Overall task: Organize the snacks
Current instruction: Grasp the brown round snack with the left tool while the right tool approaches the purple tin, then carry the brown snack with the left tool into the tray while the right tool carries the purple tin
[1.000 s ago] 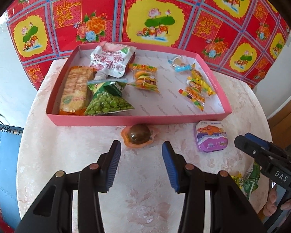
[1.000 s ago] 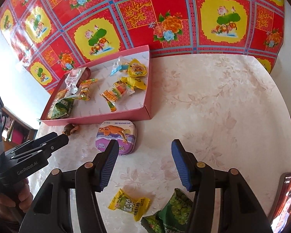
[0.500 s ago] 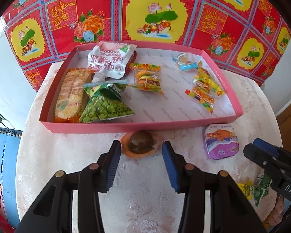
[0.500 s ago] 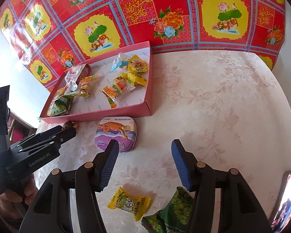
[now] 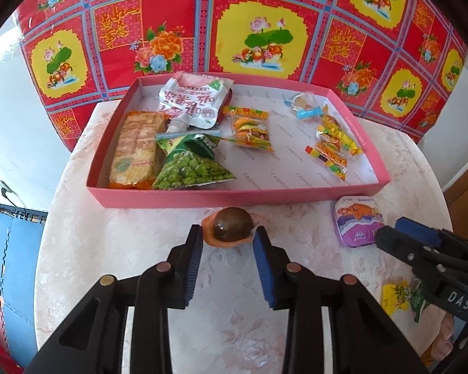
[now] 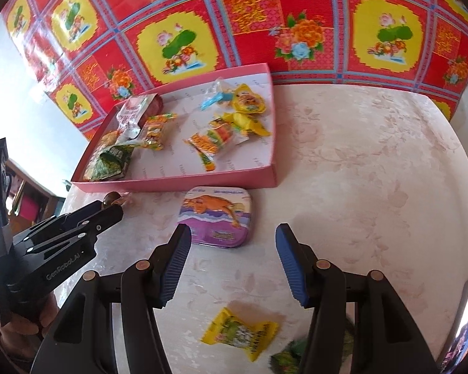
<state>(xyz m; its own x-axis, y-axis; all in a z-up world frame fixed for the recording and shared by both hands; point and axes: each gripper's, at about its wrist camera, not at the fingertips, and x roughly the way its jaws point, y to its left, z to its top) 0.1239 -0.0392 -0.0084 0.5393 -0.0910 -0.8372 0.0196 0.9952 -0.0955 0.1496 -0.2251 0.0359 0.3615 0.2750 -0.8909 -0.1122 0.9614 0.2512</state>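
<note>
A pink tray point(image 5: 240, 198) on the round table holds several snack packets: crackers, green peas point(image 5: 190, 168), a white pouch and small candies. In front of it lies a brown egg in an orange wrapper point(image 5: 231, 227). My left gripper point(image 5: 229, 240) is open, its fingertips on either side of the egg. My right gripper point(image 6: 232, 243) is open above the table, just short of a purple tin point(image 6: 218, 218). The tin also shows in the left wrist view point(image 5: 357, 219). A yellow candy point(image 6: 241, 333) and a green packet point(image 6: 288, 358) lie under the right gripper.
The tray point(image 6: 177, 184) sits at the table's far side against a red and yellow flowered cloth point(image 5: 265, 37). The table's edge curves close on the left point(image 5: 46, 249) and right. My right gripper shows at the right in the left wrist view point(image 5: 390, 237).
My left gripper has moved forward, so the egg now sits between its fingertips. My right gripper has moved forward toward the purple tin.
</note>
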